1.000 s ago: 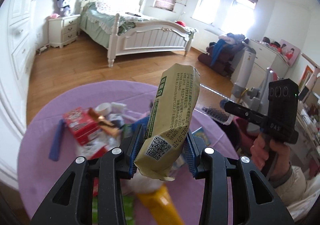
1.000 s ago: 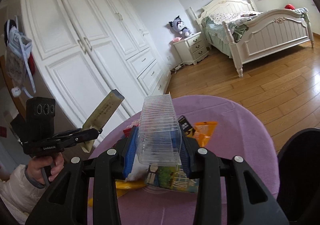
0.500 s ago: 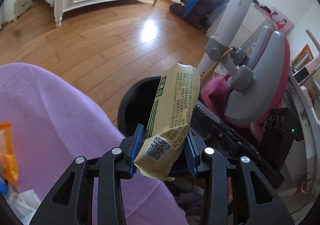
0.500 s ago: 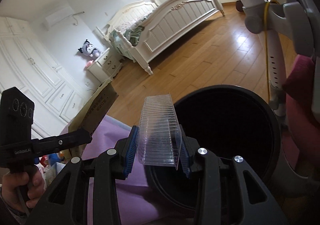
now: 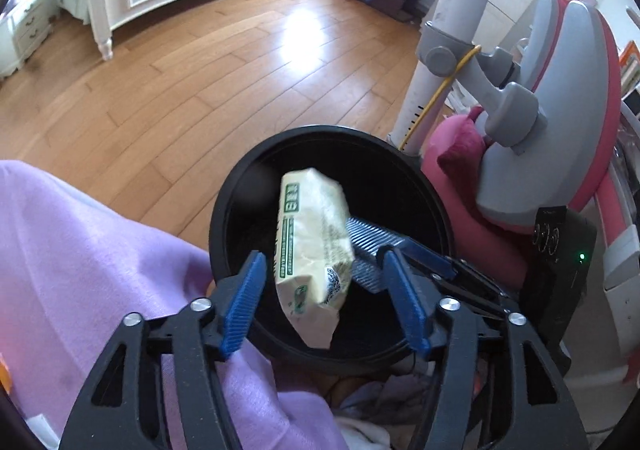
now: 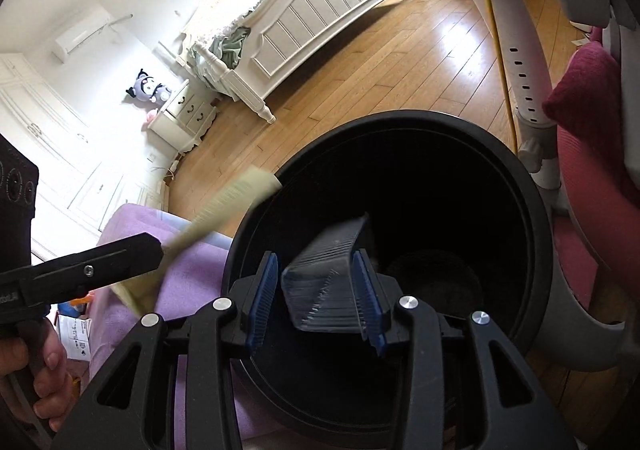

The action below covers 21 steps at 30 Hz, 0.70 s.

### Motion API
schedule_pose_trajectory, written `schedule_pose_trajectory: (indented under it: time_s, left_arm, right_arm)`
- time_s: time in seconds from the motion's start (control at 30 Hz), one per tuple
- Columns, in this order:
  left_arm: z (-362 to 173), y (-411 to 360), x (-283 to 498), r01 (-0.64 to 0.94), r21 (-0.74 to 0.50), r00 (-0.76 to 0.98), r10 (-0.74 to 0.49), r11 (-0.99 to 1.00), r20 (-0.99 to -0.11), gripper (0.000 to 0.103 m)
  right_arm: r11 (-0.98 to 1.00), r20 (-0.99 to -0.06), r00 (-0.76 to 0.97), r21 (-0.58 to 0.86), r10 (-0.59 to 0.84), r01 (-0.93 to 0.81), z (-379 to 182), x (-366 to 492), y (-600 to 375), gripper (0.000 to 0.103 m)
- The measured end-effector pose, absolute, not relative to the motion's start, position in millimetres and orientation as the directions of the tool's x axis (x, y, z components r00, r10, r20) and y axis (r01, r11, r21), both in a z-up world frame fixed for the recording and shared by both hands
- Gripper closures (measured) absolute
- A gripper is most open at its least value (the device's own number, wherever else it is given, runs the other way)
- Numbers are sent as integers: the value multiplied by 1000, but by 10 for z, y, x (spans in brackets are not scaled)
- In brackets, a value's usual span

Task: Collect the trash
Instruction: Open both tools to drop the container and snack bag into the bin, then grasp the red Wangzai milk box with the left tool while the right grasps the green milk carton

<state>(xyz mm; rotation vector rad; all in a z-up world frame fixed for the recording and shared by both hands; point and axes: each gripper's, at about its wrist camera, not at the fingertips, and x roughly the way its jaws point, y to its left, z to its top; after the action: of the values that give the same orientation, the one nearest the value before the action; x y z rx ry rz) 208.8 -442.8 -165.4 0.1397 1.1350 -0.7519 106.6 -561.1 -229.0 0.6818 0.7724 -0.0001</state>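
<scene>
Dropping trash: the left gripper [image 5: 322, 300] is wide, its yellow wrapper [image 5: 312, 250] falling at 12 o'clock into the black bin [image 5: 240, 185]. The right gripper [image 6: 316, 300] is wide too, its clear tray [image 6: 326, 278] leaning on one pad. Next, get more trash.

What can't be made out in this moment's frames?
- Bin contents: interior too dark in right wrist view.
- Yellow wrapper: print motion-blurred in both views.
- Clear ribbed tray: whether the right gripper still grips it is unclear; only one pad seems to touch.

Brown wood floor [image 5: 192, 89] with a black bin [image 5: 432, 193] standing on it, just beside a table under purple cloth [image 5: 80, 250].
</scene>
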Motion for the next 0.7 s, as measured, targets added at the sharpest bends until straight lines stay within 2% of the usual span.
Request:
schedule_pose_trajectory:
  time_s: [0.07, 0.3, 0.4, 0.57, 0.6, 0.7]
  left_arm:
    - [-1587, -4362, 2041, 615, -239, 241, -468, 751, -850, 26]
    - [-1249, -4016, 1803, 622, -238, 312, -515, 746, -798, 26]
    - [-1060, -3740, 1658, 600, -236, 376, -530, 764, -760, 17]
    - [-742, -3057, 1350, 547, -235, 480, -531, 803, -698, 16]
    - [-690, -2883, 1284, 534, -230, 501, -524, 813, -688, 12]
    - [-583, -2317, 1085, 469, -207, 574, -475, 858, -667, 11]
  right_arm:
    - [783, -634, 736, 573, 236, 243, -2247, 1019, -5607, 36]
    - [800, -600, 760, 571, 252, 185, -2006, 935, -5438, 36]
    - [812, -577, 768, 569, 278, 133, -1862, 928, -5279, 36]
    - [841, -537, 771, 541, 343, 3, -1556, 934, -4860, 36]
    - [847, -530, 768, 531, 360, -30, -1489, 939, -4757, 36]
    - [855, -513, 748, 499, 421, -139, -1278, 958, -4403, 34]
